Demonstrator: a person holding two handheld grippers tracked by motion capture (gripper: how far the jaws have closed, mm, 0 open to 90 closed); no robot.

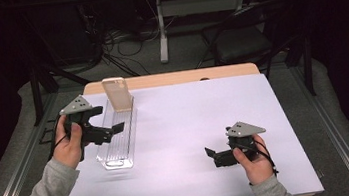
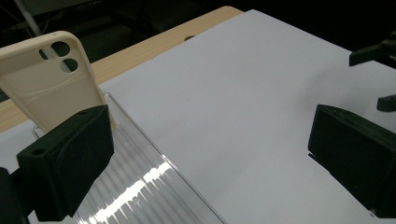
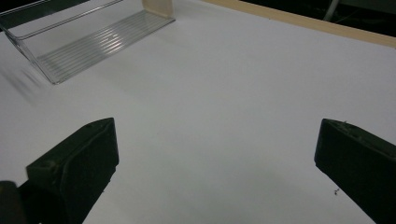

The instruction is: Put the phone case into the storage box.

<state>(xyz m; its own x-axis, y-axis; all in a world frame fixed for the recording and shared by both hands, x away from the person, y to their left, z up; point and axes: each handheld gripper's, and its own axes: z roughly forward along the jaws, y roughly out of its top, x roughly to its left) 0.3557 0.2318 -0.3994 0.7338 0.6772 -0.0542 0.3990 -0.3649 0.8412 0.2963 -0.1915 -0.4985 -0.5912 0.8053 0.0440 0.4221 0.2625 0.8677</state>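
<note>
A cream phone case point(image 1: 117, 94) stands upright at the twelve o'clock end of a clear ribbed tray point(image 1: 116, 135), light, bendy and likely slick, best pinched by its side edges, while the left gripper point(image 1: 111, 131) and right gripper point(image 1: 213, 156) gape empty.

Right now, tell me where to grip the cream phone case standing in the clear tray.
Grip the phone case by its free upper part, probably from above, fingers on its long side edges. It stands upright at the far end of the clear tray, whose walls guard its foot.
</note>
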